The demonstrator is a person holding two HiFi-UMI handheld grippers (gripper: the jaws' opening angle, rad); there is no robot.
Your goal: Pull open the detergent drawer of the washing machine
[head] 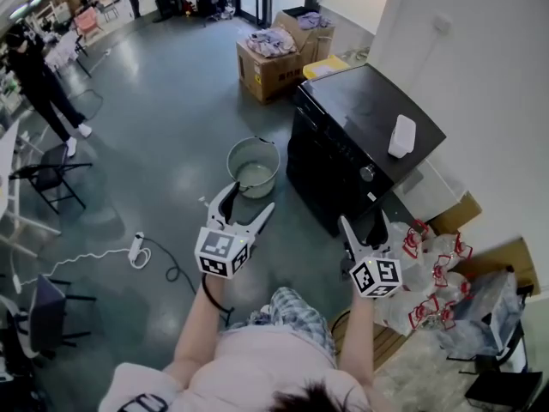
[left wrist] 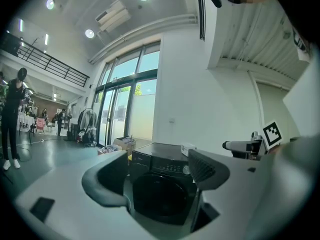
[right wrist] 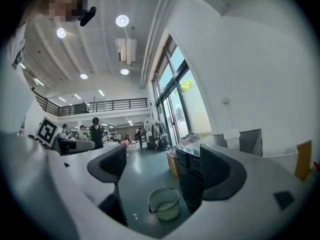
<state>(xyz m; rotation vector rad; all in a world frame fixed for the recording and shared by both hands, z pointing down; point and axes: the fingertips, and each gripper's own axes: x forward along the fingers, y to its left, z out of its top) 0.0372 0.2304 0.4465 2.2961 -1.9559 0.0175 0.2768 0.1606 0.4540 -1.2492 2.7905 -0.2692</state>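
Observation:
The black front-loading washing machine (head: 364, 110) stands against the white wall on the right, with its control strip and knob (head: 367, 173) along the top of its front. I cannot pick out the detergent drawer on that dark strip. My left gripper (head: 247, 201) hangs open and empty over the floor, well short of the machine. In the left gripper view the washing machine (left wrist: 160, 184) shows at a distance between the spread jaws of my left gripper (left wrist: 157, 179). My right gripper (head: 364, 227) is also open and empty, near the machine's front corner. In the right gripper view my right gripper (right wrist: 165, 168) frames the floor.
A grey bucket (head: 254, 166) sits on the floor left of the machine, and the bucket (right wrist: 164, 203) shows again between the right jaws. A white box (head: 401, 136) lies on the machine's top. Cardboard boxes of clothes (head: 274, 58) stand behind, bags (head: 429, 273) to the right, a power strip (head: 137, 247) at left.

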